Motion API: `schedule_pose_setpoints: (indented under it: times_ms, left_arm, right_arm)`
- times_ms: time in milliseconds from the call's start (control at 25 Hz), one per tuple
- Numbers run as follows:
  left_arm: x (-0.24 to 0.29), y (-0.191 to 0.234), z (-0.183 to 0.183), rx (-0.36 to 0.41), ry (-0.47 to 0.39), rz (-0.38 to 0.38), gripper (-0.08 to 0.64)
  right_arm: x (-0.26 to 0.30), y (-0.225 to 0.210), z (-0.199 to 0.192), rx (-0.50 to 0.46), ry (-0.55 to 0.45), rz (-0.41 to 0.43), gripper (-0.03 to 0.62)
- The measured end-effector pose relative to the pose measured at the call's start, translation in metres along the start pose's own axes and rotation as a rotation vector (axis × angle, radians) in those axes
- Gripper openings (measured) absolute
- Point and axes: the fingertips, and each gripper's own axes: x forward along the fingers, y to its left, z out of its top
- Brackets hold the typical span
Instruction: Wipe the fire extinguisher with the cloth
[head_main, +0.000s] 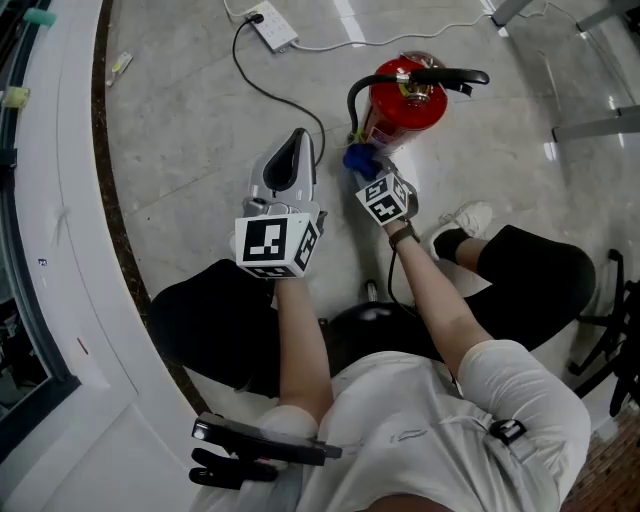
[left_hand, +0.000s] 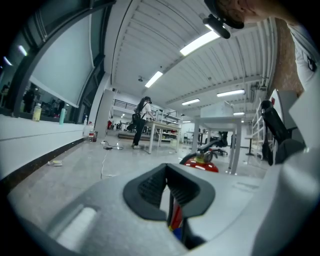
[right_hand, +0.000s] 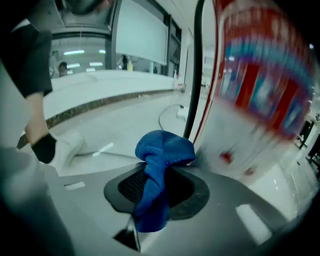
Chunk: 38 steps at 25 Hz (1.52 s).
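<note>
The red fire extinguisher stands upright on the floor, with a black handle and a black hose down its left side. My right gripper is shut on a bunched blue cloth, which sits close against the extinguisher's lower left side by the hose. In the right gripper view the cloth bulges out of the jaws of the right gripper, and the blurred red body fills the right. My left gripper hovers to the left, shut and holding nothing, apart from the extinguisher.
A white power strip and its black cable lie on the floor behind the left gripper. A curved white ledge borders the left. The person's white shoe is right of the right gripper. Table legs stand at the top right.
</note>
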Motion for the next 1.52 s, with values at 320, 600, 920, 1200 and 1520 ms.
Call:
schedule_pose_setpoints:
  times_ms: [320, 600, 920, 1200, 1520]
  left_arm:
    - [0.015, -0.012, 0.055, 0.005, -0.106, -0.042, 0.000]
    - [0.019, -0.034, 0.061, 0.004, -0.122, -0.087, 0.000]
    - [0.015, -0.030, 0.056, -0.004, -0.112, -0.052, 0.000]
    - [0.010, -0.032, 0.032, -0.010, -0.057, -0.033, 0.000]
    - [0.024, -0.018, 0.016, -0.007, -0.012, -0.022, 0.000]
  right_arm:
    - [-0.243, -0.068, 0.197, 0.120, -0.697, -0.253, 0.098]
    - [-0.251, -0.093, 0.213, -0.077, -0.708, -0.333, 0.098]
    - [-0.147, -0.049, 0.112, -0.085, -0.419, -0.278, 0.097]
    - [-0.004, -0.043, -0.038, 0.087, -0.025, -0.149, 0.095]
    - [0.049, -0.051, -0.104, 0.190, 0.161, -0.059, 0.097]
